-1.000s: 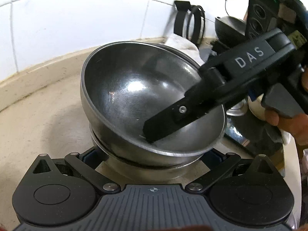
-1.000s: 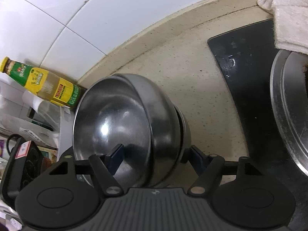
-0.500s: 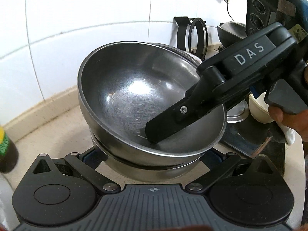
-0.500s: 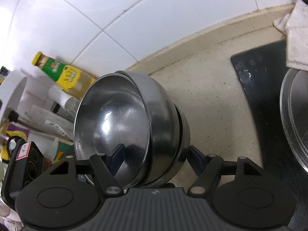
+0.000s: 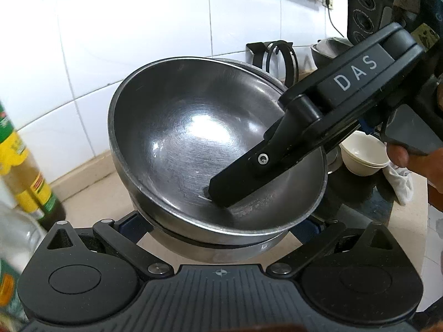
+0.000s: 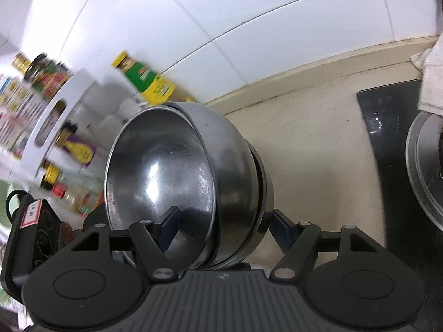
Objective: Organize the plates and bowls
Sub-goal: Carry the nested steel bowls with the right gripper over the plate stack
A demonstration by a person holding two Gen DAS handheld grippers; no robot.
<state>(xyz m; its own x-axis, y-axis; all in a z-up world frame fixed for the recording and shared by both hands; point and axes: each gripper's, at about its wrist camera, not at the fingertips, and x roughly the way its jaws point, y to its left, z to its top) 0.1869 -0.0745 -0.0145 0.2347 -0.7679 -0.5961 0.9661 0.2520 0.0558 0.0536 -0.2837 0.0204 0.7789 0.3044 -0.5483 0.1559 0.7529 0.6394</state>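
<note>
Bowls [image 5: 193,149], clamped at the rim by right gripper [image 6: 221,229], are lifted off counter [image 6: 318,144] toward bottles [image 6: 146,83]; left gripper [image 5: 221,229] straddles them, contact unclear.

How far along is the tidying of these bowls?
Done: the steel bowls are nested into one stack. In hand: the right gripper pinches the stack's wall, one finger inside, one outside; the left gripper straddles the lower bowl, grip unclear. The stack hangs tilted above the beige counter. Left: setting it down, and the white bowls beyond.
</note>
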